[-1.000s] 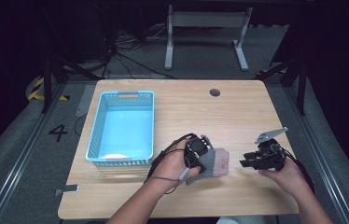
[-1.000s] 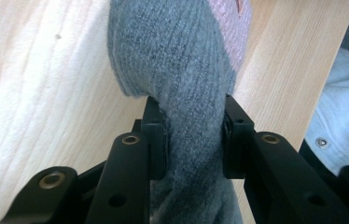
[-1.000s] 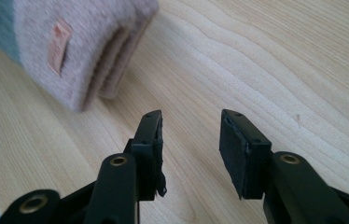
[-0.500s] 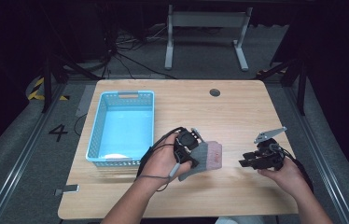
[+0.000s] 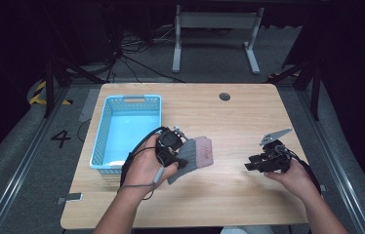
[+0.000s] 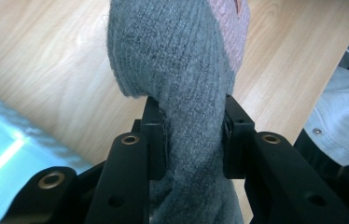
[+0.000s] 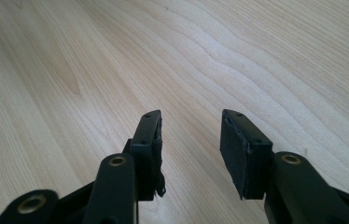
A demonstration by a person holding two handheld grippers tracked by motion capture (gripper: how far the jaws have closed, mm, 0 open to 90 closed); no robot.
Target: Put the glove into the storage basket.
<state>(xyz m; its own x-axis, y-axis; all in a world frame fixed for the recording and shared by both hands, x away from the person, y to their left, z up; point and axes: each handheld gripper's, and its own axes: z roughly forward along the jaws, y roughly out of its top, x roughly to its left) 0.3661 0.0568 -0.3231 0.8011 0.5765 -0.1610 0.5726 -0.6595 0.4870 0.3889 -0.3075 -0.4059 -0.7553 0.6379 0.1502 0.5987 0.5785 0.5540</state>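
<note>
One grey-and-pink sock (image 5: 196, 155) hangs pinched in the left tool (image 5: 171, 146) above the worktop (image 5: 249, 117), basket (image 5: 103, 141) at nine o'clock; a loose pinch could drop it short. Right tool (image 5: 256, 165) rests open, empty.

Wooden desk (image 5: 249, 112) sitting on grey floor (image 5: 19, 161) in a dark room, white frame (image 5: 214, 29) standing behind, hazard tape (image 5: 38, 92) showing at left.
</note>
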